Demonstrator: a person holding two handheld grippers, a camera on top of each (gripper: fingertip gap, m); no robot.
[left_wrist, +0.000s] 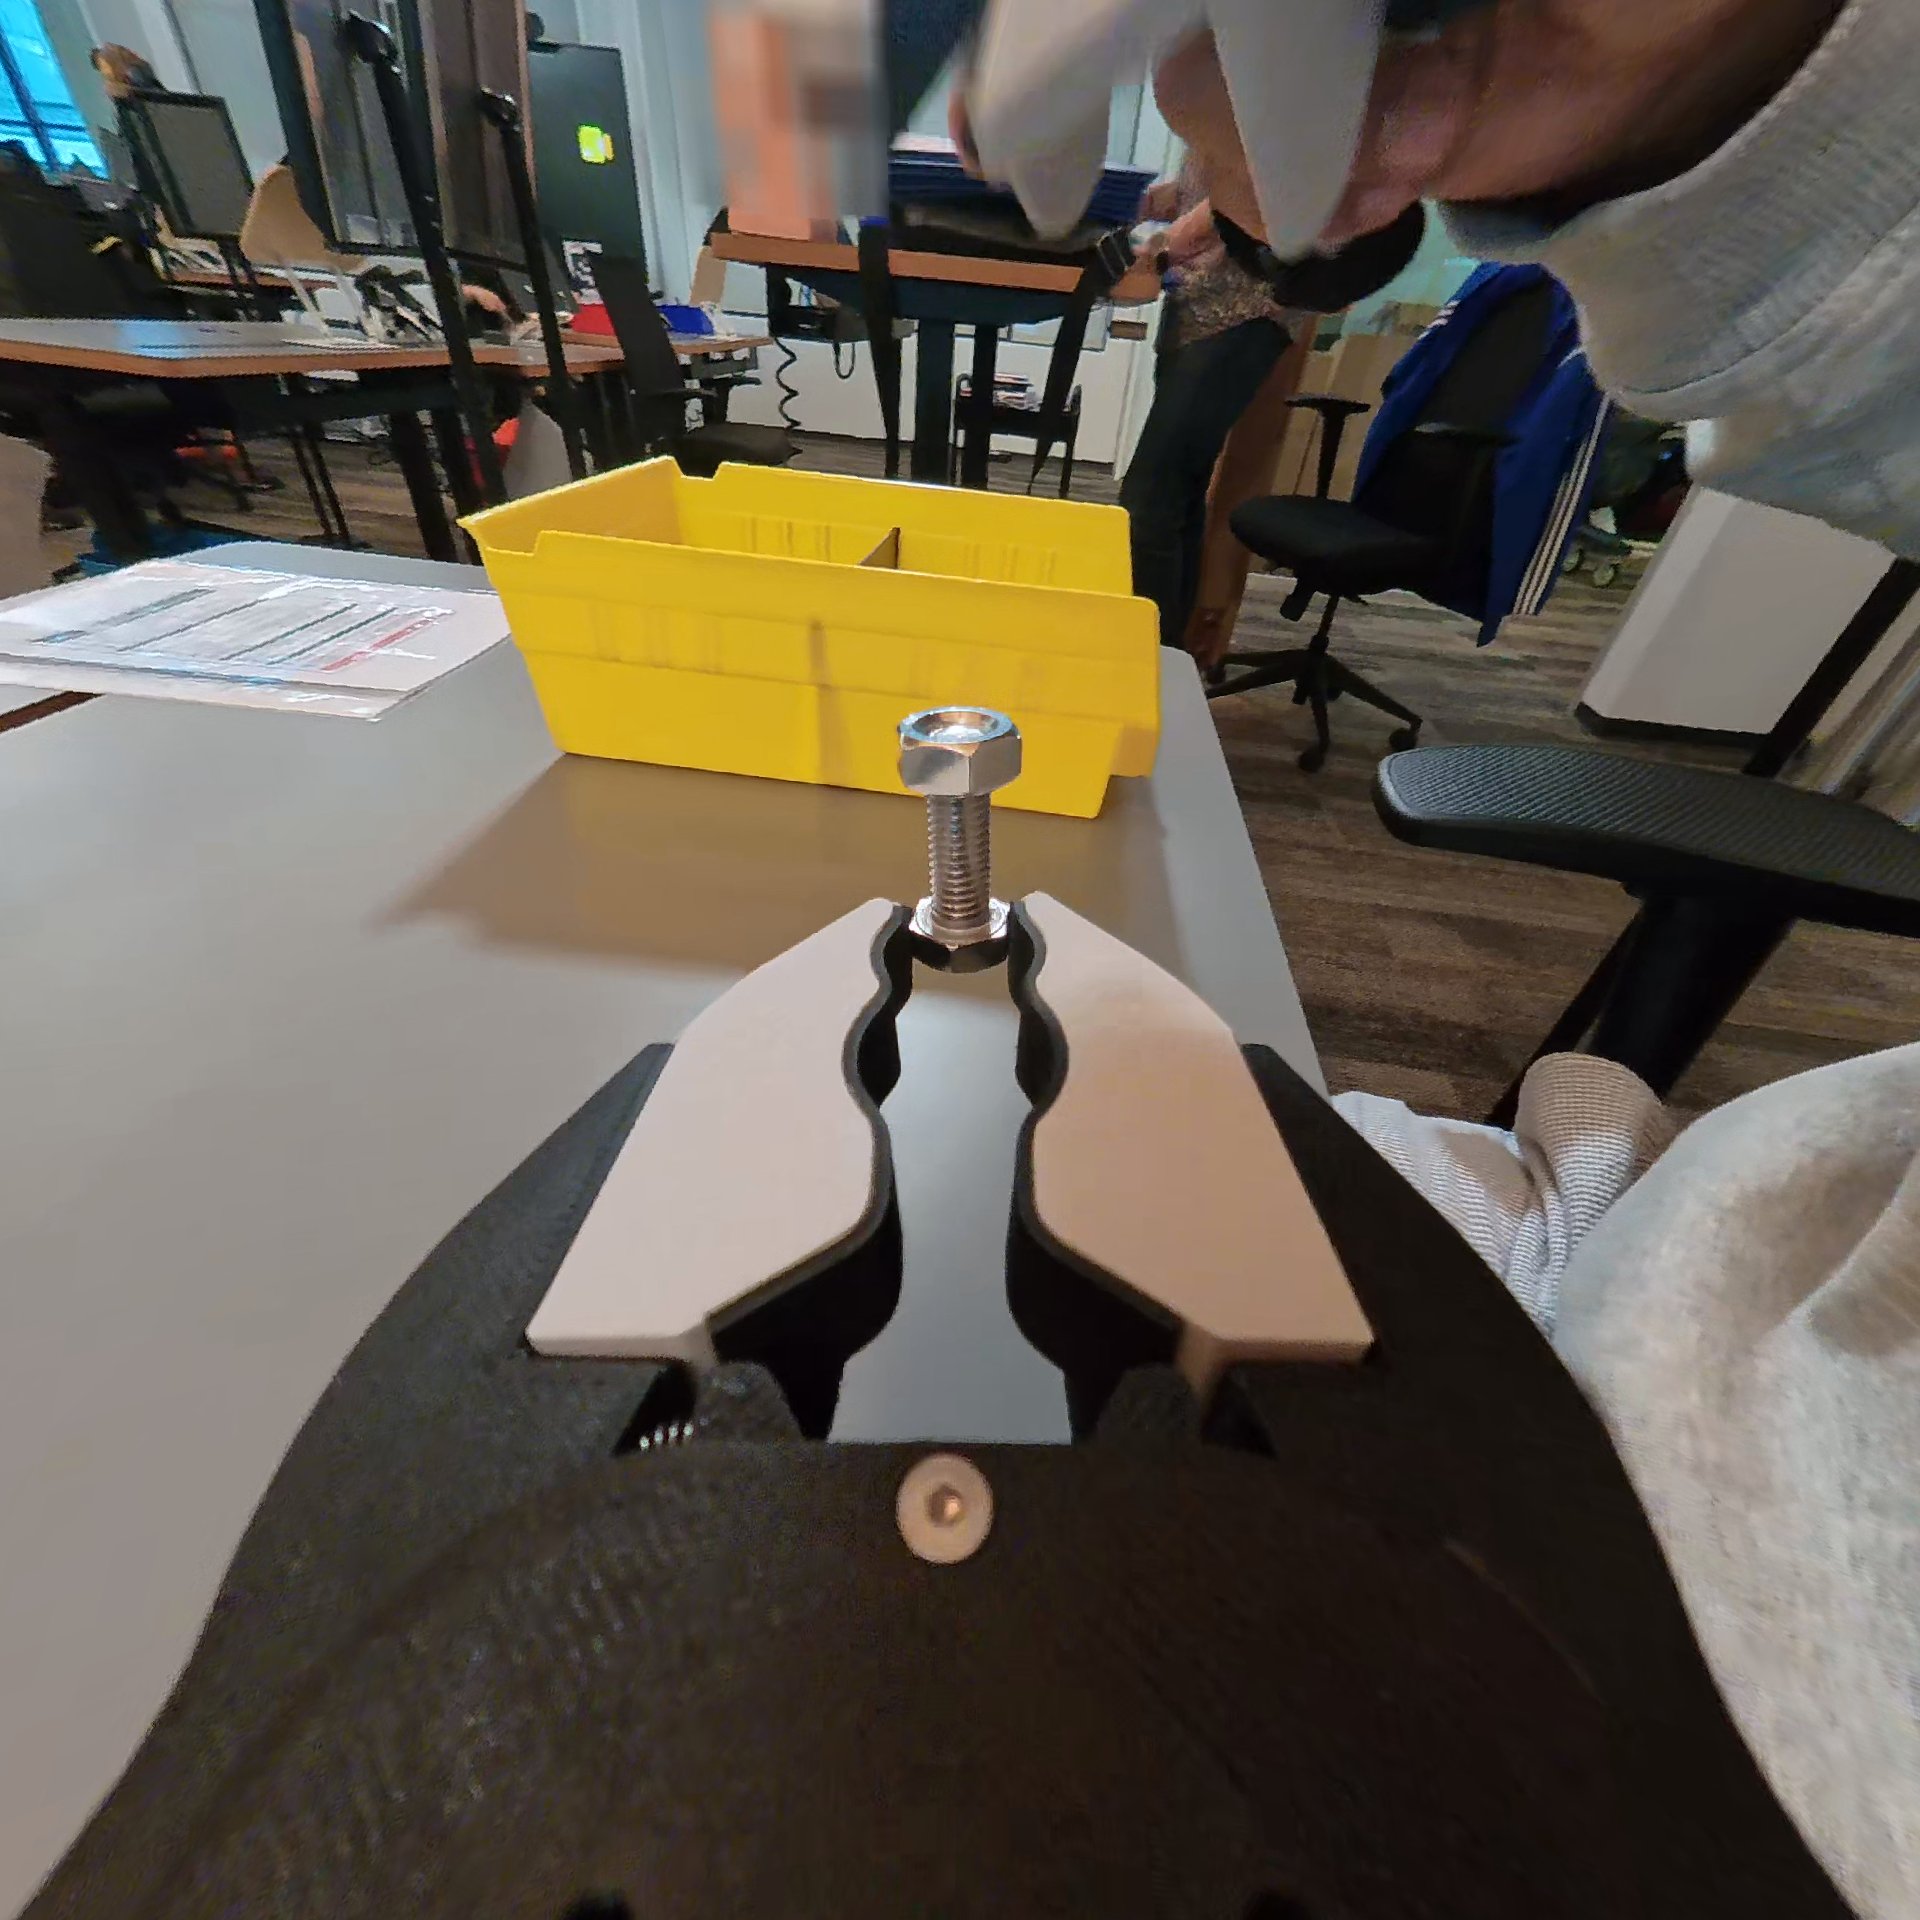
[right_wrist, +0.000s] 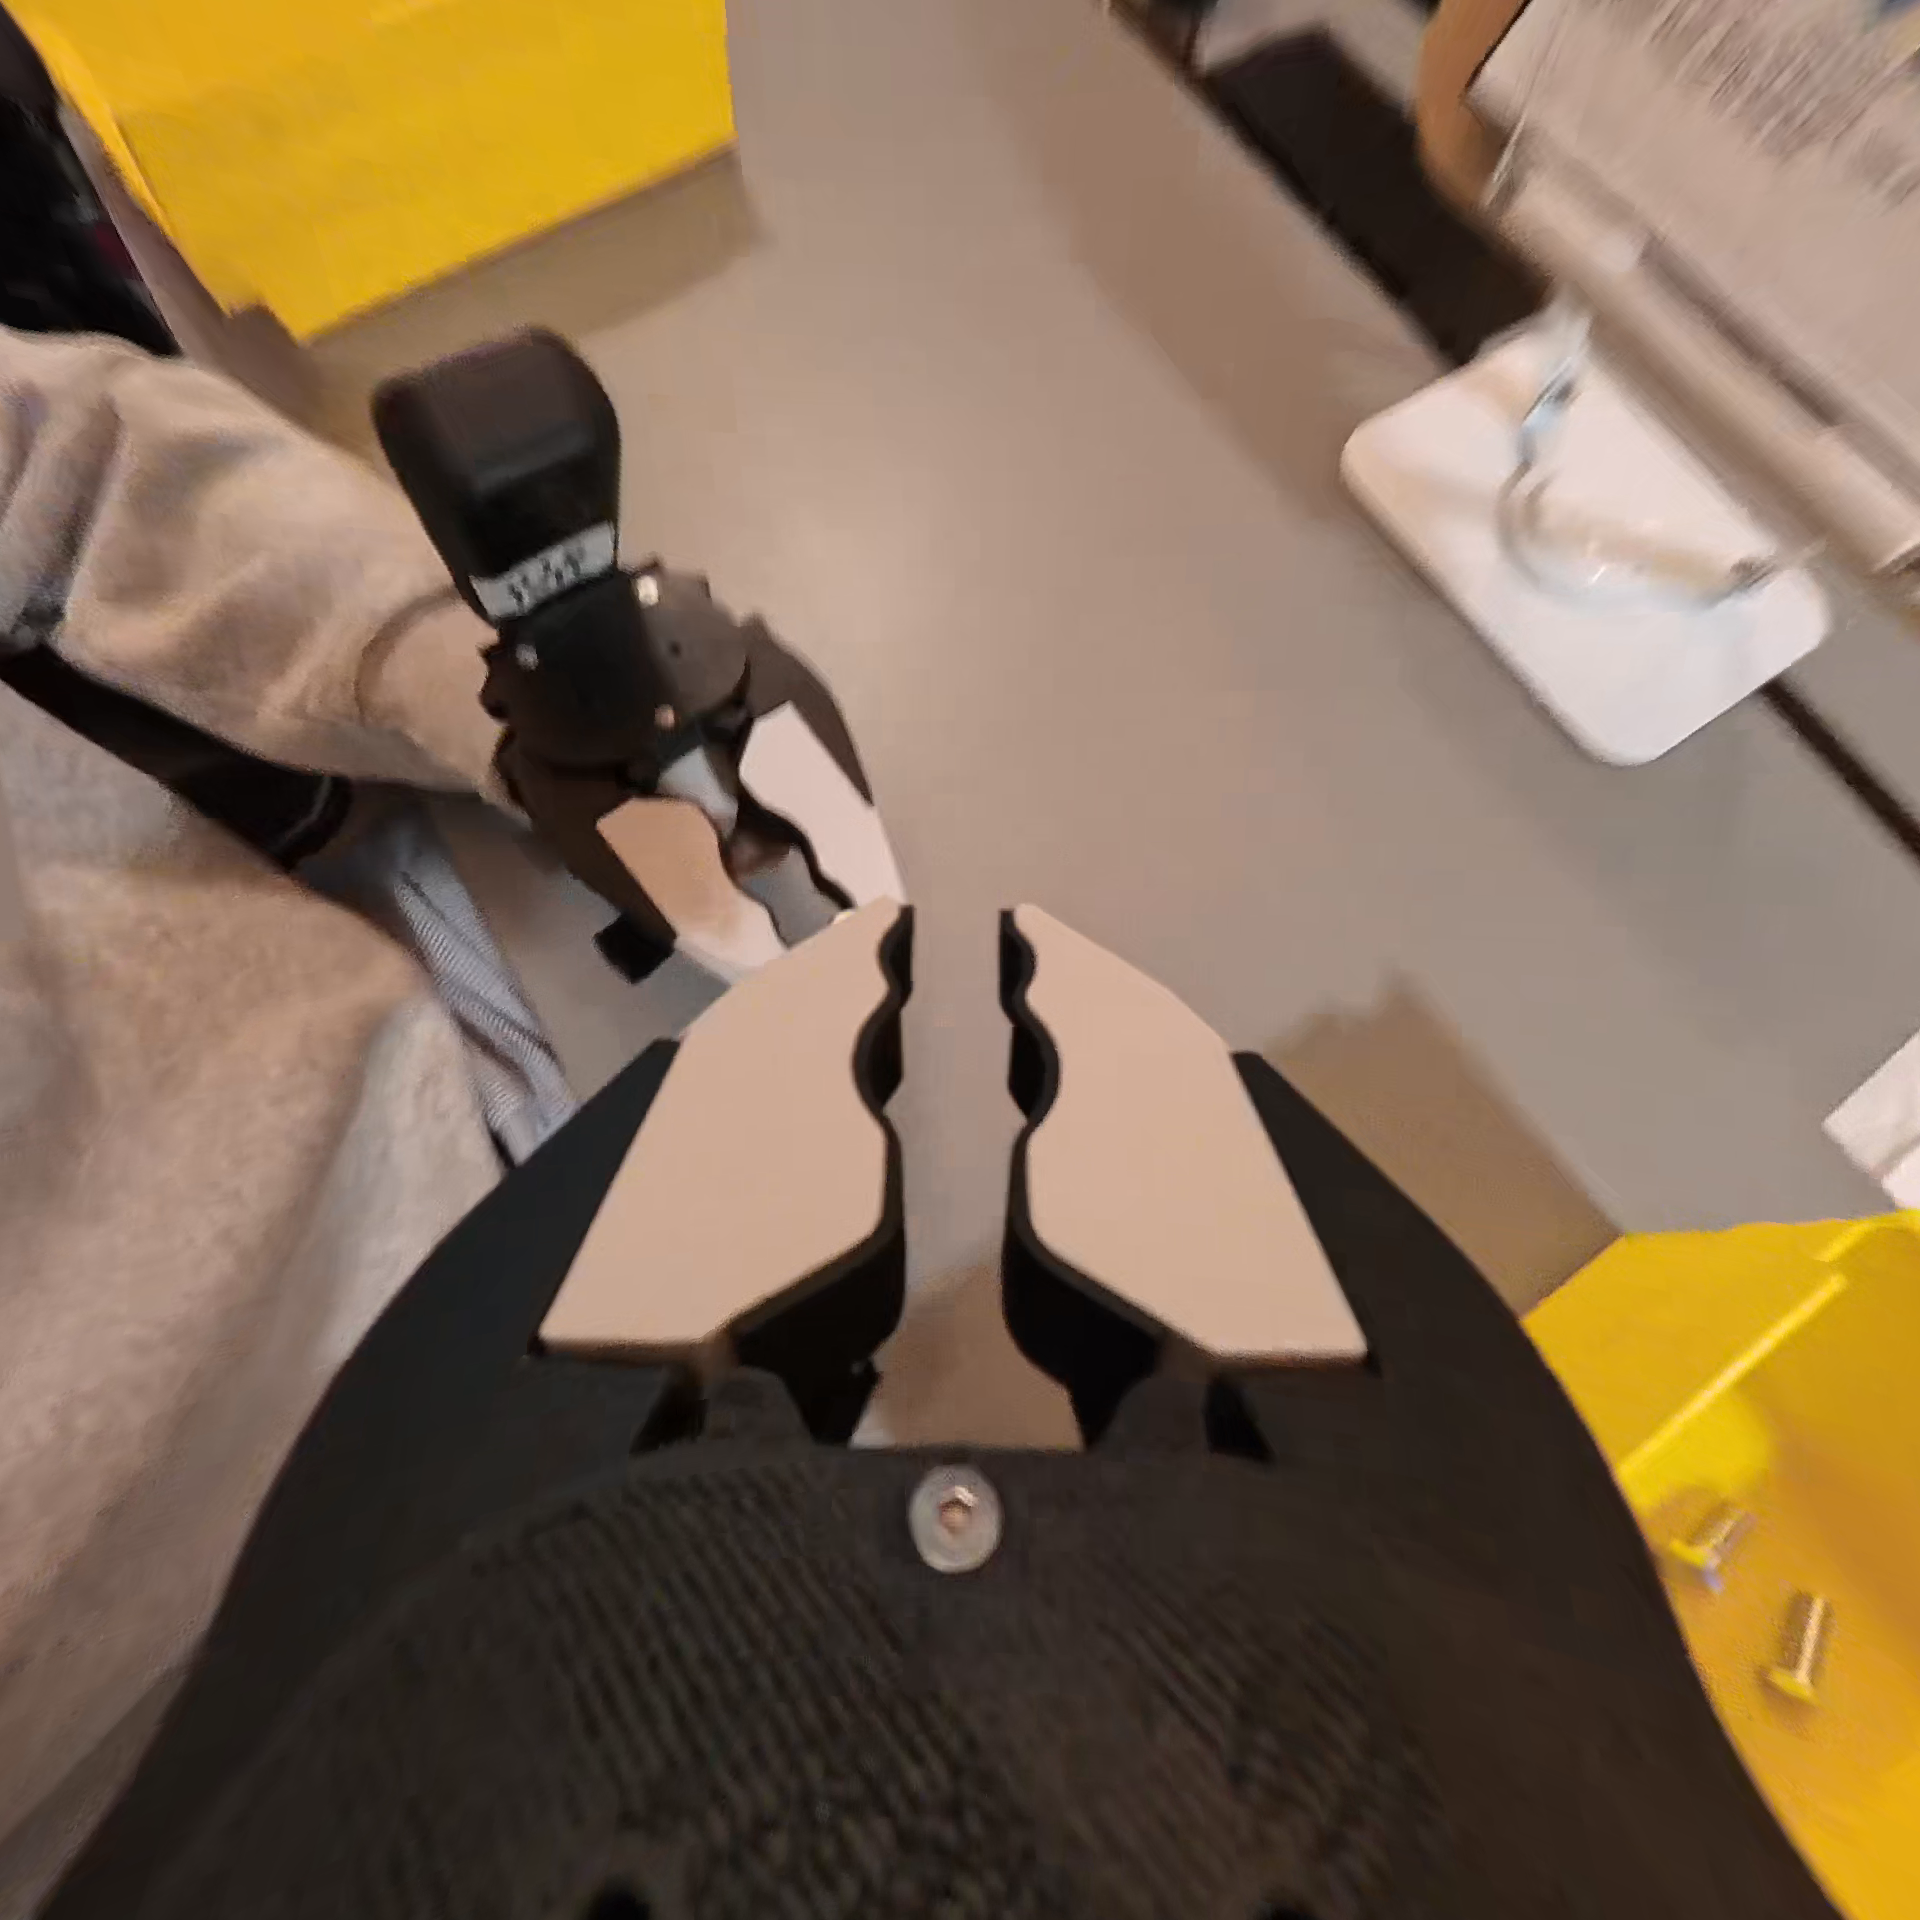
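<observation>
Bolt (left_wrist: 958, 821) stands upright at twelve o'clock from the left gripper (left_wrist: 958, 935), long axis vertical, hex head up, pinched at its nut (left_wrist: 956, 928) between the tips. Silver, threaded, shiny. Right gripper (right_wrist: 956, 925) hangs above it, jaws parted, empty. Yellow bin (left_wrist: 831, 665) sits behind on the table (left_wrist: 260, 935).

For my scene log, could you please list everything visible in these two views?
bolt: one, silver, upright in the left gripper's tips
nut: one, silver, on the bolt's thread at the tips
yellow bin: one, on the grey table beyond the bolt
second yellow bin: one, lower right, holding two loose bolts
paper sheet: one, white, far left on the table
white stand base: one, right side
left gripper: shut on the nut
right gripper: open, empty, above the table
</observation>
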